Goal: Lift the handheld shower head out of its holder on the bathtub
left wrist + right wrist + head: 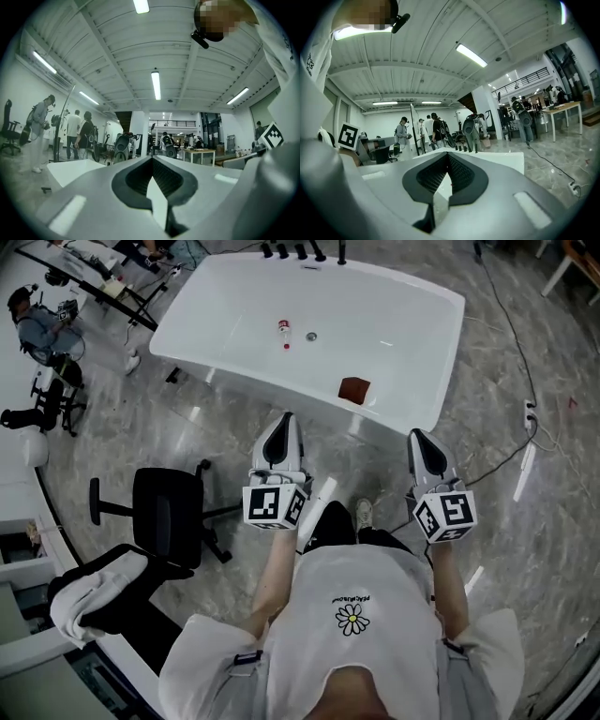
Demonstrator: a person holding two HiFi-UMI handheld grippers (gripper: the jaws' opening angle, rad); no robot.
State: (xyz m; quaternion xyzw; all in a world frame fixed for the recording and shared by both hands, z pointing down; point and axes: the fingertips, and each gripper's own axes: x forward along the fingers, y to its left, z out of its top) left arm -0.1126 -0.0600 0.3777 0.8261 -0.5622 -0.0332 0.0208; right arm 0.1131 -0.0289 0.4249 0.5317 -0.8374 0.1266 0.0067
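Note:
The white bathtub (441, 324) stands ahead of me on the marble floor. A row of black fittings (300, 251) lines its far rim; I cannot tell which of them is the handheld shower head. The same fittings (466, 148) show small beyond the tub (506, 161) in the right gripper view. My left gripper (284, 420) and right gripper (419, 435) are held close to my body, short of the tub's near rim, both shut and empty. In the gripper views the left gripper (152, 159) and the right gripper (448, 154) show their tips meeting.
Inside the tub lie a small red-and-white bottle (285, 334), a drain (311, 336) and a brown block (354, 389). A black office chair (169, 512) stands at my left. A cable (511, 343) and power strip (530, 414) lie right of the tub. People (33, 324) stand far left.

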